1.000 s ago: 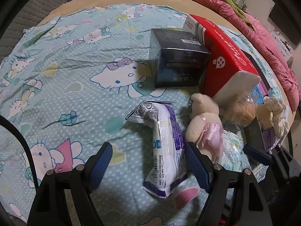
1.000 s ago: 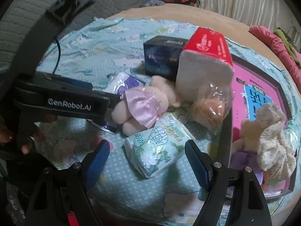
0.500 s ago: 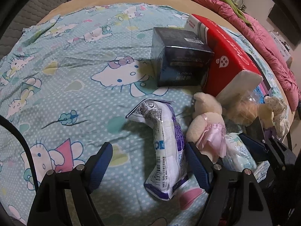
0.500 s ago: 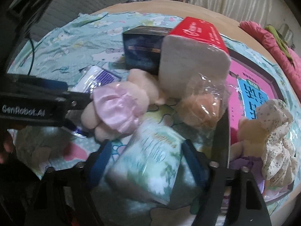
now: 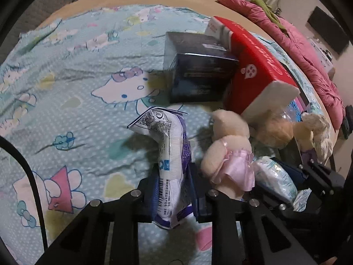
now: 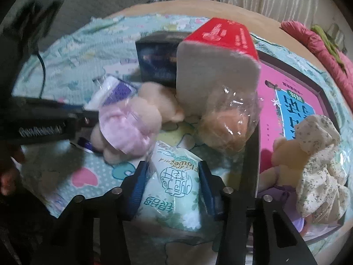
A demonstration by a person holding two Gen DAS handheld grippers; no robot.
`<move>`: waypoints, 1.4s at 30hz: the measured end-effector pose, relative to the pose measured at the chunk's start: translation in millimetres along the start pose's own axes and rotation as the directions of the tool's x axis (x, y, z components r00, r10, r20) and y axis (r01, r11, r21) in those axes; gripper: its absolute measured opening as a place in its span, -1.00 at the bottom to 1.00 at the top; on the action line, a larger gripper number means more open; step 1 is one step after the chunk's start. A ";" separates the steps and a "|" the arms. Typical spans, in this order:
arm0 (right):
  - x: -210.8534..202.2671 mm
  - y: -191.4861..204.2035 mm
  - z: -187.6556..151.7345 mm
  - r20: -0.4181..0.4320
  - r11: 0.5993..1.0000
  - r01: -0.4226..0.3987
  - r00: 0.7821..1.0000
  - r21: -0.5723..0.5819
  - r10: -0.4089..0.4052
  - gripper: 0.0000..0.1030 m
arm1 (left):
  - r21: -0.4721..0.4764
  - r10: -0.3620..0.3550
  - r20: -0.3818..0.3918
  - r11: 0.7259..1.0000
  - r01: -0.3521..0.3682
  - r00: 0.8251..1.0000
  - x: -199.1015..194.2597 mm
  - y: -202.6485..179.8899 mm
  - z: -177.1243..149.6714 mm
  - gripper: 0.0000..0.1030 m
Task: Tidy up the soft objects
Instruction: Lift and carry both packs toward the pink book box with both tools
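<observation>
A: What is on the far left?

B: A crinkly white-and-purple packet (image 5: 174,172), long and bent at its top, on the cartoon-cat bedsheet (image 5: 72,92). The left gripper (image 5: 173,190) is clamped on its lower half.

A: And beside it?

B: A cream plush doll (image 5: 229,152) in a glossy pink satin skirt, touching the packet's right side. Behind stand a dark glossy box (image 5: 198,75) and a red-and-white tissue pack (image 5: 258,70), side by side.

A: The right tool?

B: The right gripper (image 6: 174,190) squeezes a soft pale-green tissue packet (image 6: 174,187) between its blue pads. Further right lie a plush ball in clear wrap (image 6: 229,119) and a floral-dressed doll (image 6: 313,163) on a pink box (image 6: 286,84).
</observation>
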State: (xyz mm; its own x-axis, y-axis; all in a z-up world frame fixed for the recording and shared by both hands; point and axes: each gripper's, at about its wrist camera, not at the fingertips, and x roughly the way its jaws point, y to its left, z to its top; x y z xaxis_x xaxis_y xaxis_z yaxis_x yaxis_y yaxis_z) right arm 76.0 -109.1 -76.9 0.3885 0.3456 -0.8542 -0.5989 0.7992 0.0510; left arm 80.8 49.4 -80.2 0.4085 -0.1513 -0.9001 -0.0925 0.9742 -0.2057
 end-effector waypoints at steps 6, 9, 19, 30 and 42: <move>-12.6 7.8 1.3 0.048 0.997 -0.064 0.997 -0.033 0.065 -0.14 | -0.062 -0.002 0.021 0.998 0.004 1.000 -16.2 18.5 -7.1 -0.55; -22.6 5.3 3.9 0.090 0.997 -0.080 0.993 -0.020 0.082 -0.14 | -0.066 0.017 0.052 0.998 -0.014 0.998 -33.1 21.9 -6.4 -0.55; -64.3 -9.8 6.1 0.224 0.989 -0.145 0.965 0.031 0.135 -0.14 | -0.006 0.034 0.156 0.999 -0.033 0.987 -77.8 -11.8 2.2 -0.55; -109.6 -34.5 7.7 0.362 0.986 -0.143 0.926 0.084 0.104 -0.14 | 0.064 0.027 0.206 0.997 -0.041 0.978 -104.9 -60.2 10.2 -0.55; -145.6 -80.1 -5.9 0.455 0.971 -0.143 0.890 0.191 0.042 -0.14 | 0.169 0.025 0.225 0.983 -0.064 0.974 -116.1 -119.7 11.7 -0.55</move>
State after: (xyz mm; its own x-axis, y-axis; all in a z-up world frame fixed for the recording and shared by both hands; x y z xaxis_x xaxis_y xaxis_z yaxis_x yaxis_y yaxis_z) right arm 63.2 -226.4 40.3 0.6389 0.5648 -0.5223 -0.5038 0.8203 0.2708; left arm 55.0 -47.7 53.5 0.5998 -0.0857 -0.7955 0.0366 0.9961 -0.0797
